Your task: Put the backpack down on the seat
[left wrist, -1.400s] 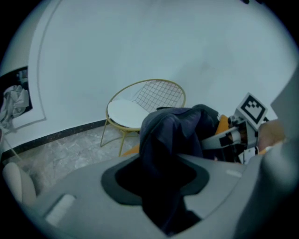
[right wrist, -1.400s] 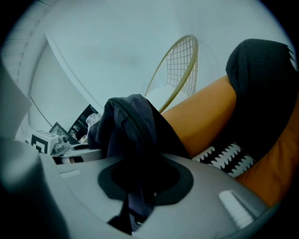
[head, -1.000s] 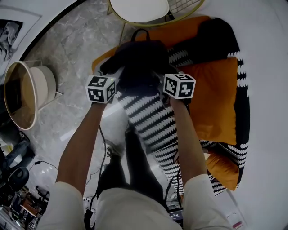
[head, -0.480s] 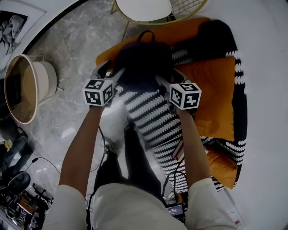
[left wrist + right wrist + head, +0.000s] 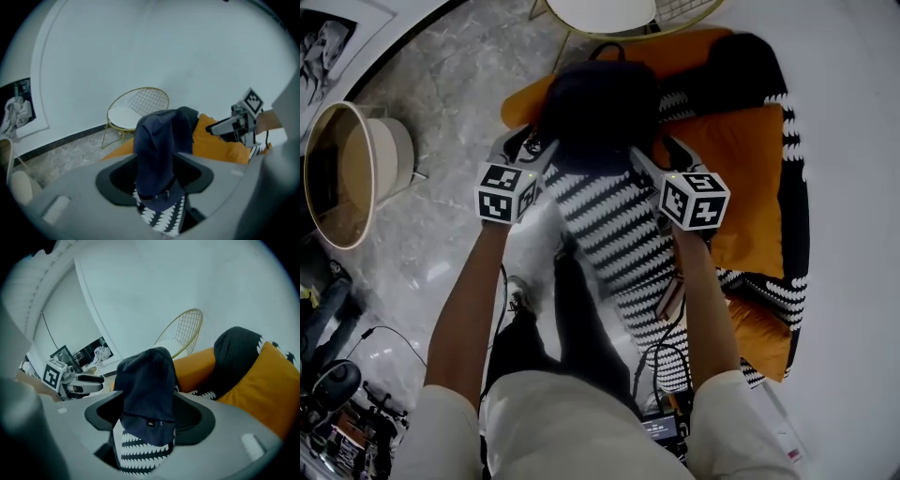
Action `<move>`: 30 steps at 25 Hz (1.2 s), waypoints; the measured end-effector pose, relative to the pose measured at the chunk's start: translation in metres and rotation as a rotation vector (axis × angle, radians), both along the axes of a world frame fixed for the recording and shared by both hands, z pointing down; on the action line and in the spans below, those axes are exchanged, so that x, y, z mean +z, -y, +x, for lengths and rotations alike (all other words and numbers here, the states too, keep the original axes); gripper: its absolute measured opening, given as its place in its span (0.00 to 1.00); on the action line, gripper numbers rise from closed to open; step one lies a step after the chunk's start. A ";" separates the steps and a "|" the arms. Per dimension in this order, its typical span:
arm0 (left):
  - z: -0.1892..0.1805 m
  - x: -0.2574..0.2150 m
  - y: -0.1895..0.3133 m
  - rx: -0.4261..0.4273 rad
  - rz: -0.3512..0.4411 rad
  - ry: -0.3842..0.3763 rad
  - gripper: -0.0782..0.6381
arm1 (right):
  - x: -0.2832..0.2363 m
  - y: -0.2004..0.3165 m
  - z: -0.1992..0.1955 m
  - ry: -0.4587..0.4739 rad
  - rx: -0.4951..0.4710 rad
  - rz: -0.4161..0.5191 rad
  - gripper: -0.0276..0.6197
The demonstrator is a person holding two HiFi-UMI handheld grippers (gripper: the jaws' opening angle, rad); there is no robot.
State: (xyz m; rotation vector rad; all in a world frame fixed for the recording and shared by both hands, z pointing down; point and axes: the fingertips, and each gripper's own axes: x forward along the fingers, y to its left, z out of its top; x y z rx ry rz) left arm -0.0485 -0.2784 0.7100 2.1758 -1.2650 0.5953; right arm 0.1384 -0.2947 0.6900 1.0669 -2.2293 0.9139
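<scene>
At the far left, a framed picture [image 5: 321, 52] is propped at the wall's foot, and a round basket [image 5: 352, 178] is set on the marble floor [image 5: 450, 94] below it. Dark gear and cables [image 5: 337, 394] are heaped in the lower left corner.

The left gripper [image 5: 525, 145] is held at the backpack's left flank, over the seat's edge. Its jaws are closing, and the backpack's lower part is seen between them with a gap on each side, so nothing is gripped.

The backpack [image 5: 598, 108], dark blue, is stood on end on the seat [image 5: 741, 178], on the black-and-white throw [image 5: 614, 239] spread across it. Its loop handle points toward a gold wire chair [image 5: 600, 14], which is placed close behind the seat. Nothing is interposed between either gripper and the backpack.

The right gripper [image 5: 654, 150] is held at the backpack's right flank, facing the left one across it. Its jaws are spread wide, with the backpack's lower corner between them and not pressed.

Just right of the backpack a dark cushion [image 5: 741, 75] is laid against the seat's back, and an orange cushion [image 5: 750, 342] is seen at the seat's near end. Cables [image 5: 661, 352] are trailed over the throw beside the person's right arm
</scene>
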 end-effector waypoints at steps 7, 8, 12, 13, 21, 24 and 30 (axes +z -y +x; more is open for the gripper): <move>0.004 -0.038 -0.016 0.033 0.057 -0.083 0.37 | -0.024 -0.033 -0.011 -0.019 -0.012 0.017 0.54; 0.003 -0.044 -0.019 0.041 0.061 -0.100 0.35 | -0.029 -0.038 -0.013 -0.016 -0.015 0.016 0.53; 0.001 -0.068 -0.034 0.093 0.089 -0.120 0.26 | -0.053 -0.061 -0.020 -0.017 -0.038 0.038 0.44; 0.001 -0.076 -0.040 0.111 0.101 -0.115 0.24 | -0.061 -0.068 -0.021 -0.016 -0.039 0.046 0.42; -0.003 -0.148 -0.089 0.111 0.177 -0.206 0.11 | -0.111 -0.133 -0.030 -0.080 -0.083 0.112 0.09; 0.003 -0.168 -0.113 0.142 0.189 -0.210 0.11 | -0.131 -0.156 -0.037 -0.092 -0.122 0.139 0.05; 0.001 -0.210 -0.152 0.156 0.226 -0.212 0.11 | -0.189 -0.191 -0.058 -0.102 -0.178 0.225 0.05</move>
